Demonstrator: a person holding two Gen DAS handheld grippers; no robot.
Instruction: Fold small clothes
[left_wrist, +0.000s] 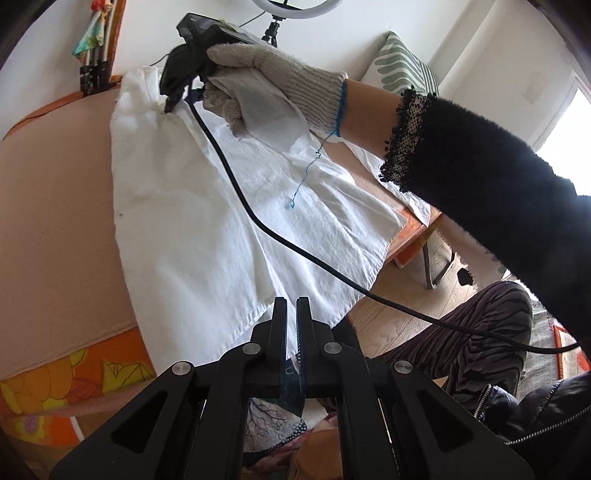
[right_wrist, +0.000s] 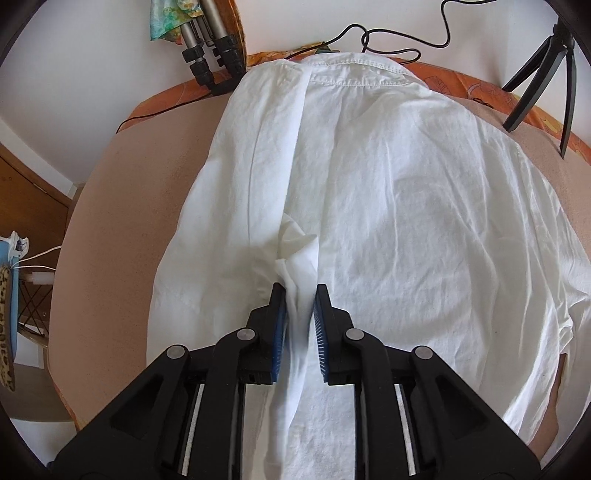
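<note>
right gripper jaws parted around a ridge of white shirt, pads clear, releasing the folded flap. left gripper closed, empty, at shirt hem over table near edge.

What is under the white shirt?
The white shirt lies on a pinkish-tan table cover with an orange patterned border. Whether anything else lies beneath it cannot be seen; the cloth covers it.

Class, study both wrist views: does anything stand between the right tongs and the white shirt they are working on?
Nothing visible does. The right tongs sit directly on the white shirt, a raised fold of it between their parted jaws. The black cable crosses the shirt elsewhere.
</note>
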